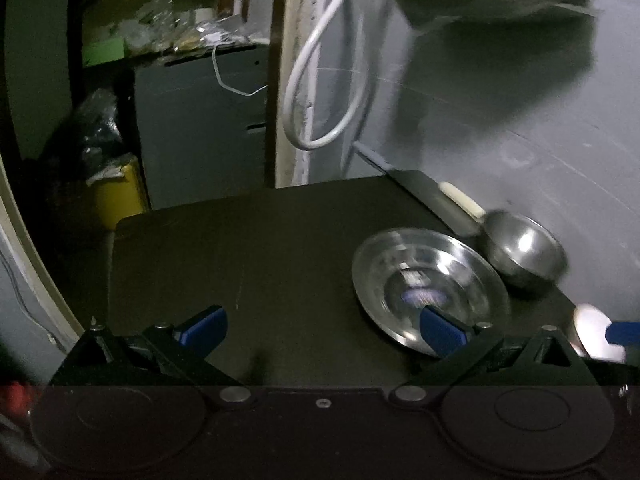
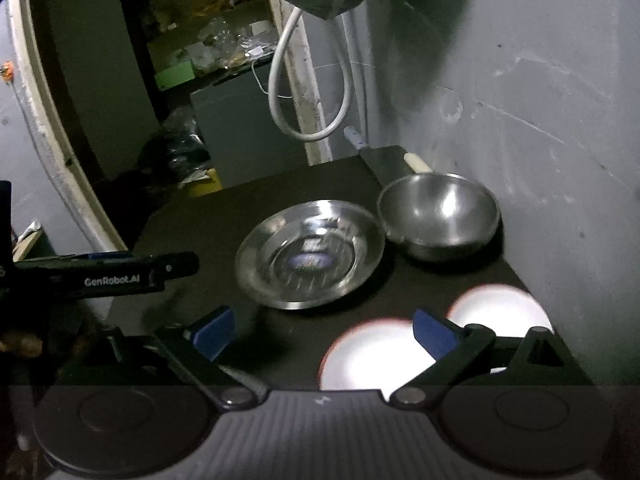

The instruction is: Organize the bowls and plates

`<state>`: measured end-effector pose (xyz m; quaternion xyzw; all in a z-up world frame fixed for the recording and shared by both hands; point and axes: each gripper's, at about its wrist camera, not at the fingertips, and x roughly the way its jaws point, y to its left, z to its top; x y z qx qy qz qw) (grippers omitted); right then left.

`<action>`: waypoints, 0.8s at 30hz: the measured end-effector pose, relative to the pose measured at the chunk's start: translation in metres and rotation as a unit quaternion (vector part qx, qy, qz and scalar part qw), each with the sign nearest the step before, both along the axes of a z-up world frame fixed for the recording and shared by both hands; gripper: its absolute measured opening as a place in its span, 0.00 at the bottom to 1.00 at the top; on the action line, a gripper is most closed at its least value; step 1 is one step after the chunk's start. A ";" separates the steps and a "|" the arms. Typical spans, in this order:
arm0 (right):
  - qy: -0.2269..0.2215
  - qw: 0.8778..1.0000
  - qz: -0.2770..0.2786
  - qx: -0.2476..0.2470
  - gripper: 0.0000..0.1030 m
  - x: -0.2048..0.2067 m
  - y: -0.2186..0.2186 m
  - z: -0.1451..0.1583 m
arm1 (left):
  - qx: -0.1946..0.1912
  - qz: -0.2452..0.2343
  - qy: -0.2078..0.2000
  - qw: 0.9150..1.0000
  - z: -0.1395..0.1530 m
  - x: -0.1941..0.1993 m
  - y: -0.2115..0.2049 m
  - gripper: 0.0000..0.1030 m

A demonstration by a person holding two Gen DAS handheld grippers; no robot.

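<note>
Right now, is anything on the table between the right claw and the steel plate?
No. In the right wrist view, only bare dark table lies between the open right claw and the steel plate; two bright white discs sit beside it.

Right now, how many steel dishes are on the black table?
2: a shallow plate mid-table, and a deeper bowl beside it, near the wall. More may be hidden.

left gripper point(image 1: 323, 330) jaws spread wide and empty, right gripper point(image 2: 324, 332) likewise, both angled downward
</note>
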<state>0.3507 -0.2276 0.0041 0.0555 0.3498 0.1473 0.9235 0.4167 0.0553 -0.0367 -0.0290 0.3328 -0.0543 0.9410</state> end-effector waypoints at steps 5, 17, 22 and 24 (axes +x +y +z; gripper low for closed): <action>0.013 1.000 -0.011 -0.009 0.94 0.042 0.006 -0.014 | -0.015 -0.002 0.025 1.000 -0.013 0.042 -0.007 0.99; 0.047 0.999 -0.019 -0.007 0.67 0.078 0.013 -0.042 | -0.041 -0.020 0.069 0.997 -0.037 0.057 -0.019 0.98; 0.056 0.998 -0.027 -0.002 0.56 0.082 0.012 -0.049 | -0.040 -0.020 0.072 0.996 -0.040 0.060 -0.022 0.85; 0.063 0.998 -0.029 0.003 0.48 0.084 0.011 -0.053 | -0.045 -0.018 0.075 0.996 -0.041 0.062 -0.022 0.81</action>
